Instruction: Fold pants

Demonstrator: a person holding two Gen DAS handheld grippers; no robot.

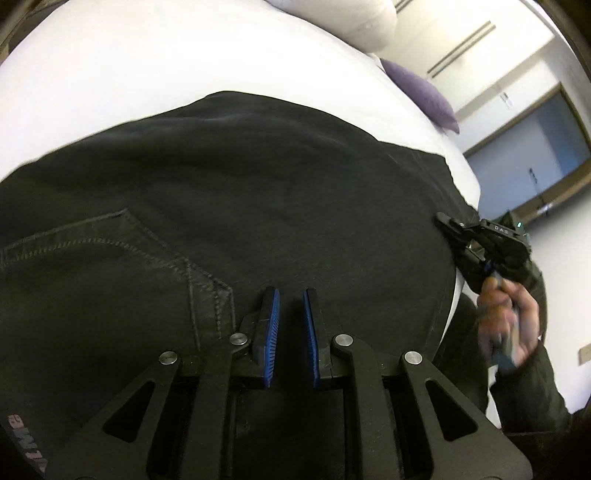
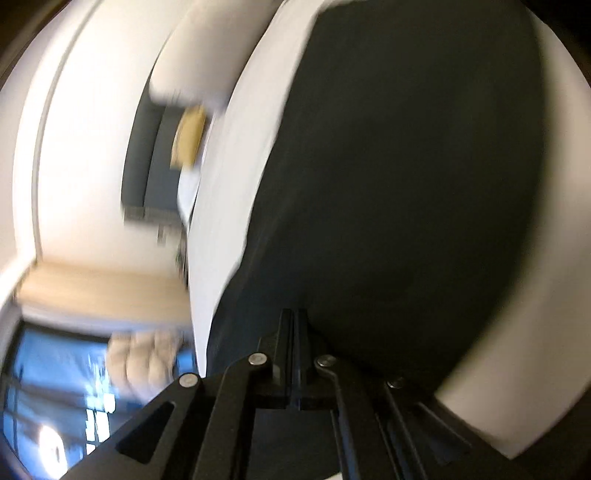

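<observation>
Pants [image 1: 229, 192] black, spread on white bed [image 1: 110, 74]. Left gripper [image 1: 290, 299] narrow gap, nothing held. Right gripper [image 2: 294, 314] closed, empty, at pants edge. Risk: closed jaws skid, edge missed.

You're in a bedroom with white walls, working at a white bed [image 1: 155, 85].
Your left view shows a white pillow [image 1: 354, 18] at the bed's far end, a purple cushion [image 1: 424, 92] beside it, and a wood-framed blue window [image 1: 535, 147] on the wall. Your right view is blurred: dark headboard [image 2: 151, 162], a yellow patch [image 2: 190, 136], a wood ledge [image 2: 103, 291], a bright blue window [image 2: 55, 369].
</observation>
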